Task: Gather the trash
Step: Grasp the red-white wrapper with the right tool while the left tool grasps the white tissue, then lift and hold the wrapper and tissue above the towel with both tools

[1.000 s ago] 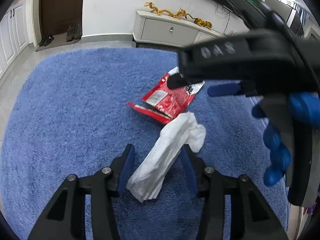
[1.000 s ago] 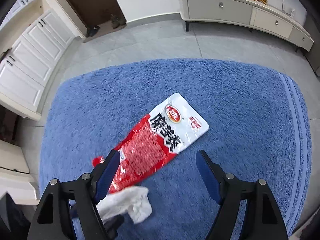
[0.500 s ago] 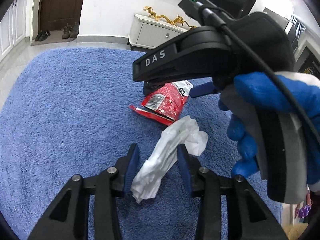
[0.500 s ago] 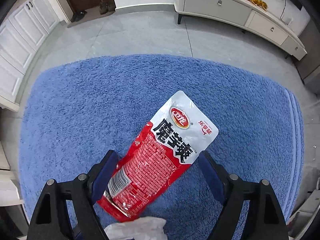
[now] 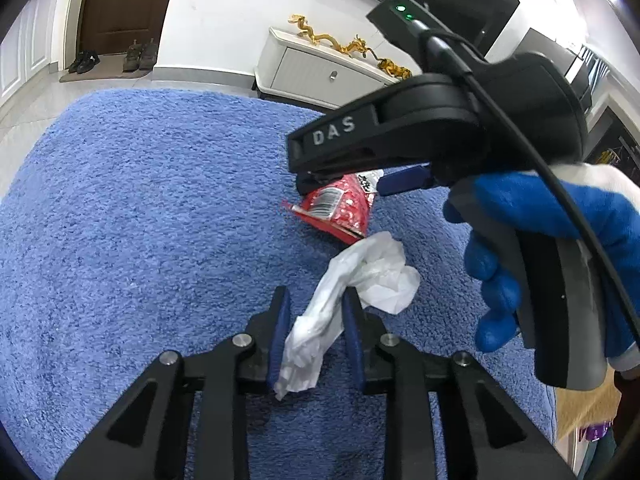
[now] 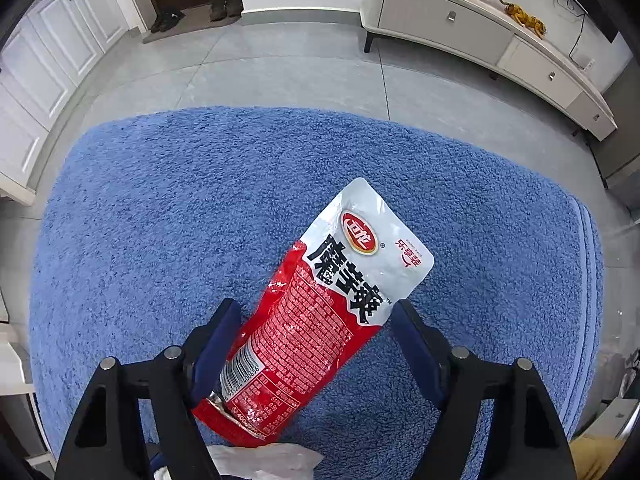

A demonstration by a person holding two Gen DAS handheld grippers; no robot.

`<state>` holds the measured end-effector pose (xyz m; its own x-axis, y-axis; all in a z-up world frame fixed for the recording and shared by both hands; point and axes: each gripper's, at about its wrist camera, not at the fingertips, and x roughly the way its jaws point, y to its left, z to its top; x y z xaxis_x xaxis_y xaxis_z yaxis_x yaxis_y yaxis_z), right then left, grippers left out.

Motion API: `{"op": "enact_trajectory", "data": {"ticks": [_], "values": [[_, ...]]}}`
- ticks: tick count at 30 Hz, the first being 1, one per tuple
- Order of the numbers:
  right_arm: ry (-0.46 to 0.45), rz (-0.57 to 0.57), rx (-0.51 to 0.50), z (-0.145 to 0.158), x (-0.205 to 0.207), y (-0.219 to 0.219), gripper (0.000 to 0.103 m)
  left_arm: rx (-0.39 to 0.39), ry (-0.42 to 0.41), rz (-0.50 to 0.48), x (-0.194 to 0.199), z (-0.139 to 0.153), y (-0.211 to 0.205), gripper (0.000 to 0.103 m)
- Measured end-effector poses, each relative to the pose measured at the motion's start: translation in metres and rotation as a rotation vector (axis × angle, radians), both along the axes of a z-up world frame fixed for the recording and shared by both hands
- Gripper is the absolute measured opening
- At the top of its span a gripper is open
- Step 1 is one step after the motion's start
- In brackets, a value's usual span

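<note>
A: Left gripper [image 5: 314,330]?
B: Clamped on the white tissue [image 5: 352,284], lower centre of the frame.
A: Right gripper [image 6: 316,344]?
B: Spread wide, straddling the red snack wrapper [image 6: 320,316] on the blue rug [image 6: 160,208]; bare rug stretches to its upper-left edge.

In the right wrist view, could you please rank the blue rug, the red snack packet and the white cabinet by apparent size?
1. blue rug, by far the largest.
2. white cabinet and red snack packet: alike in extent; the packet is far nearer the camera, so I won't rank them.
</note>
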<state>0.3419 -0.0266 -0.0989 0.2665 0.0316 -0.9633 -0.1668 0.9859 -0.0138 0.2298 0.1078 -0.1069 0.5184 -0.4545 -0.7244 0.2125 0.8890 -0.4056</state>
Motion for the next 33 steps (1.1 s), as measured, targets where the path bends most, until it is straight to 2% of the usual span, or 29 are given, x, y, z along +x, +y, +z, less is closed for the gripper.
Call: {"op": "enact_trajectory", "data": {"ticks": [2, 3, 10, 12, 15, 21, 33], "values": [[-0.009, 0.01, 0.005, 0.003, -0.004, -0.004, 0.065, 0.0, -0.001, 0.003, -0.001, 0.0, 0.002, 0.021], [-0.014, 0.018, 0.013, 0.004, -0.008, -0.006, 0.058, 0.002, -0.002, 0.005, -0.001, -0.001, 0.002, 0.02], [-0.036, 0.043, 0.05, 0.007, -0.024, -0.022, 0.04, 0.024, -0.016, 0.011, -0.005, -0.001, 0.004, 0.017], [-0.039, 0.059, 0.074, 0.009, -0.033, -0.032, 0.026, 0.027, -0.017, 0.015, -0.007, 0.0, 0.004, 0.015], [-0.049, 0.091, 0.085, 0.012, -0.046, -0.035, 0.018, 0.033, -0.017, 0.02, -0.009, 0.003, 0.001, 0.013], [-0.106, 0.171, 0.101, 0.024, -0.074, -0.046, 0.012, 0.056, -0.026, 0.022, -0.01, 0.002, -0.003, 0.011], [-0.175, 0.258, 0.148, 0.048, -0.136, -0.093, 0.011, 0.101, -0.032, 0.04, -0.007, -0.001, -0.014, 0.005]]}}
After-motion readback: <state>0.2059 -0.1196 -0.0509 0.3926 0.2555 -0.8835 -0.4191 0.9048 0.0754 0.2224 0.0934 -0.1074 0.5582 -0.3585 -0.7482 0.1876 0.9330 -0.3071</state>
